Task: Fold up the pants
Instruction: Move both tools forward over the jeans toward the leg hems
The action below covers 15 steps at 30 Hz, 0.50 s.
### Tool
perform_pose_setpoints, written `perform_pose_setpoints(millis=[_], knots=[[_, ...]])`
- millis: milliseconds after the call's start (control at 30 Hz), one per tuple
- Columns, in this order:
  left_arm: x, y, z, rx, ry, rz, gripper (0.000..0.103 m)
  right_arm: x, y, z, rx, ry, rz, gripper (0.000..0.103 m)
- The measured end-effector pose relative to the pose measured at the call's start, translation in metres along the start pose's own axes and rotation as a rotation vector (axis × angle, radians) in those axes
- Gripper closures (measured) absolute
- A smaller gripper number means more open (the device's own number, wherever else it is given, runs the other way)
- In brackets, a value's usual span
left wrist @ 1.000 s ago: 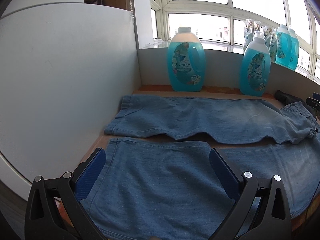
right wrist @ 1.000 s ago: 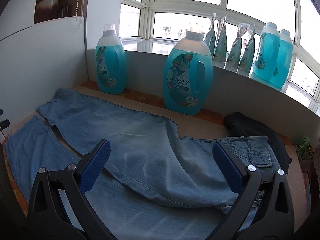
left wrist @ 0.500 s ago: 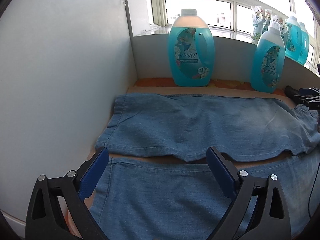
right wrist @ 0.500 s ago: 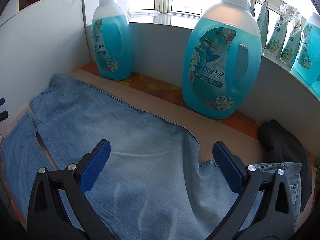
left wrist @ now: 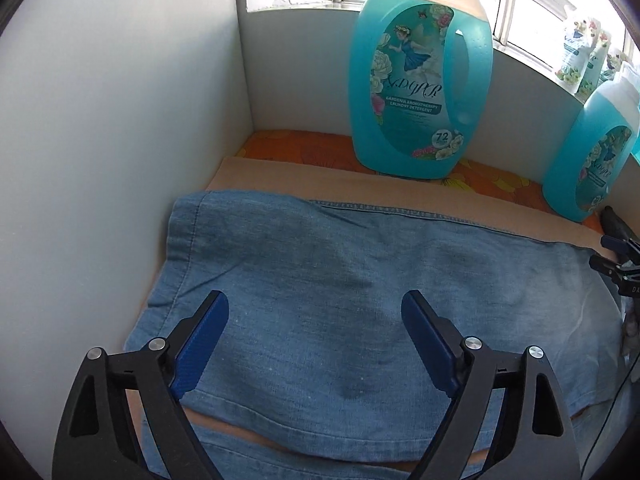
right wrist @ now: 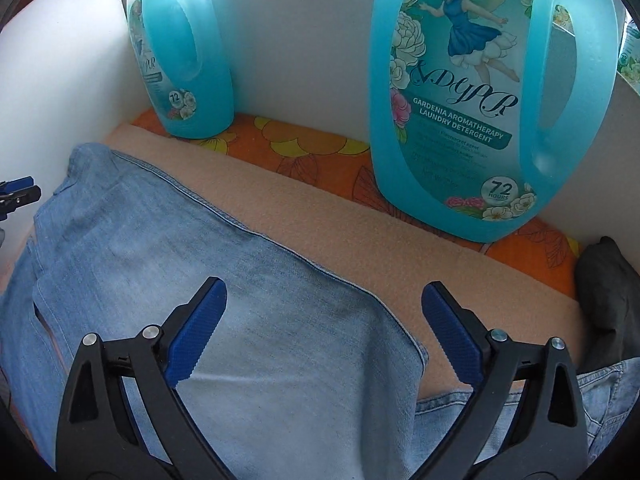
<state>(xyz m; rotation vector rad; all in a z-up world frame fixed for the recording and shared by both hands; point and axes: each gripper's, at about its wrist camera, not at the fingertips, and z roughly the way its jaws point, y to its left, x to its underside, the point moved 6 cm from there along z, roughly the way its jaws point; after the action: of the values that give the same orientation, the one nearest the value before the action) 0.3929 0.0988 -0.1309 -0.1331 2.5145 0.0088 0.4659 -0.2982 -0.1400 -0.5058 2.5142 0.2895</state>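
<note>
Light blue denim pants [left wrist: 360, 280] lie flat on the table with their legs side by side. My left gripper [left wrist: 315, 300] hovers over the hem end of the far leg near the left wall. Its jaws are closing, and the pads stand clear of the cloth with nothing pinched. My right gripper [right wrist: 325, 288] is open above the upper part of the same leg [right wrist: 160, 240], near its far seam. The waist part [right wrist: 600, 396] shows at the lower right. A strip of the near leg [left wrist: 280, 460] shows below.
Two large blue detergent bottles [left wrist: 420, 80] [left wrist: 592, 160] stand along the back wall on an orange flowered cloth. A white partition [left wrist: 100, 160] closes off the left side. A dark garment [right wrist: 604, 292] lies at the right. A peach mat [right wrist: 340, 240] lies under the pants.
Both grippers moved forward and down from the near leg to over the far leg, so the bottles loom larger. The left jaws have narrowed a little.
</note>
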Motion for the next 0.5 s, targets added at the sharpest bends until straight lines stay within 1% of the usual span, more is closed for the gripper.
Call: perform_pose_setpoints(millis=[133,233,367,433,500], knots=[[-0.015,0.001,0.028,-0.015,0.032,-0.035,0.015,-0.004,0.004,0.010,-0.026,-0.004,-0.006,0.003],[-0.021,0.001,0.045,-0.014,0.049,-0.055,0.015,-0.004,0.009,0.018,-0.048,0.008,-0.017,0.007],[-0.022,0.006,0.067,-0.016,0.084,-0.097,0.016,-0.005,0.018,0.028,-0.057,0.022,-0.039,0.008],[-0.022,0.007,0.075,-0.015,0.098,-0.108,0.017,-0.005,0.021,0.031,-0.076,0.029,-0.038,0.008],[-0.021,0.008,0.080,-0.018,0.106,-0.112,0.017,-0.004,0.025,0.036,-0.084,0.039,-0.048,0.011]])
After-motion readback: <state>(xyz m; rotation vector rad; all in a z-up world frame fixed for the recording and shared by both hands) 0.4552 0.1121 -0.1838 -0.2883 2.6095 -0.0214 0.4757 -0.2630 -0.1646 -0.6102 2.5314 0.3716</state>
